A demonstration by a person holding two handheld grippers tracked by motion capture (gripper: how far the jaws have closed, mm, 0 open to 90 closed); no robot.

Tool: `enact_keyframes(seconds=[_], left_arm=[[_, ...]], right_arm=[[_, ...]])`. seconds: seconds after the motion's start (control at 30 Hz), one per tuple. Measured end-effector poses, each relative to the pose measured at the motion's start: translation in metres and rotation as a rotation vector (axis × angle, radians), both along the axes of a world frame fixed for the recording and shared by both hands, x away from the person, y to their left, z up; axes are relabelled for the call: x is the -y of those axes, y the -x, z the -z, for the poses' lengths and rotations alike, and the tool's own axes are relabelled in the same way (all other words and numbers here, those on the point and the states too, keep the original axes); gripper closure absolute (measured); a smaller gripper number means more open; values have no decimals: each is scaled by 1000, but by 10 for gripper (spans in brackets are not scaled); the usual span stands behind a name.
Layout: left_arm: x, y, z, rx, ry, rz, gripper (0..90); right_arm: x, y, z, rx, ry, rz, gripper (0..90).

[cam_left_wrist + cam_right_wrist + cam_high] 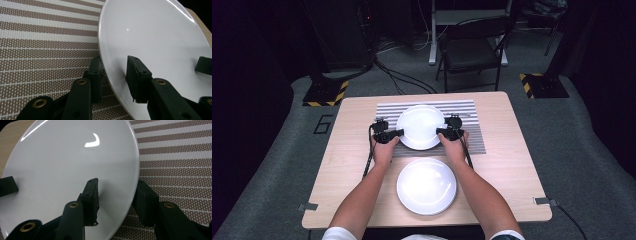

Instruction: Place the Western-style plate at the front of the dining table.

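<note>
Round white ceramic plate [420,127], frame centre, on striped woven placemat [469,141]. Left gripper [393,135] and right gripper [445,132] straddle opposite rims, jaws part-open, not visibly clamped. Squeeze evenly, lift level.

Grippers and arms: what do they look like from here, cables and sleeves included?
Both the left gripper and right gripper are black, with flat rectangular pads and brass-coloured pivot rivets on jointed links. A black cable trails from each. The forearms are bare, with short white sleeves.
</note>
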State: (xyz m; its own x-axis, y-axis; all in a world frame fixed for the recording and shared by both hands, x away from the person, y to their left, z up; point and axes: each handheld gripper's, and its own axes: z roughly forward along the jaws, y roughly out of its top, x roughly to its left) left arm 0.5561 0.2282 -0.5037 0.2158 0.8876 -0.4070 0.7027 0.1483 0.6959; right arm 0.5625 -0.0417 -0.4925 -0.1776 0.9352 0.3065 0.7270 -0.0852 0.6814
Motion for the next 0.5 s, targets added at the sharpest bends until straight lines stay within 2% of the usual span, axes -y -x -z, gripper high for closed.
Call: enact_keyframes(seconds=[0.17, 0.33, 0.5], left_arm=[[-1, -2, 4, -6, -3, -6, 661], [-1, -4, 6, -7, 5, -10, 662], [-1, -5, 9, -17, -9, -1, 662]], right_arm=[[-3, -3, 1, -19, 17, -6, 570], [-5, -5, 1, -12, 40, -13, 570], [-6, -6, 2, -24, 54, -12, 570]])
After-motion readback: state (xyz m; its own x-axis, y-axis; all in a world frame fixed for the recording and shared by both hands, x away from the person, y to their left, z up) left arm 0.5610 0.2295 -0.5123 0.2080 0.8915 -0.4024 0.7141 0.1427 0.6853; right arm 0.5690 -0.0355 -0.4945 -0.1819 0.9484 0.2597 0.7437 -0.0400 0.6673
